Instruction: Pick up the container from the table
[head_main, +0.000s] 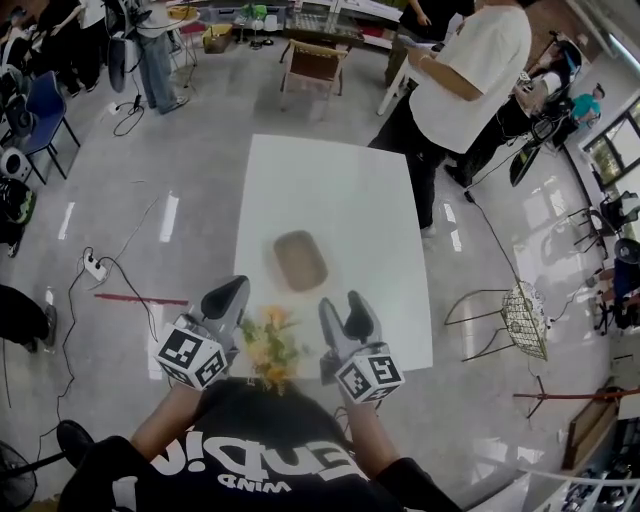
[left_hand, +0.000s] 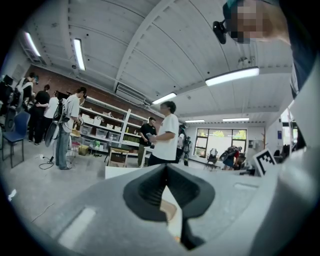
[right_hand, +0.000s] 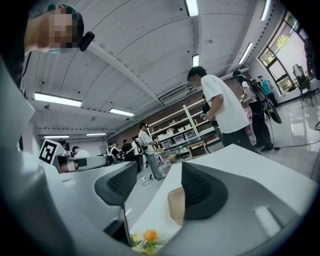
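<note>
Brown rounded-rectangular shallow container (head_main: 300, 260) sits mid white rectangular table (head_main: 330, 180), apart from both grippers.

Small bunch of yellow-orange flowers (head_main: 268, 345) lies at near table edge, between grippers.

Left gripper (head_main: 232, 290): jaws together at tips, nothing clamped.

Right gripper (head_main: 345, 308): jaws wide apart, empty. Container shows through gap but lies beyond tips.

Judgement: task at approach stage. No contact, no grasp, no lift yet.

Left to do, likely: reach past flowers, bracket container rim with parted jaws, close, raise clear of table.
</note>
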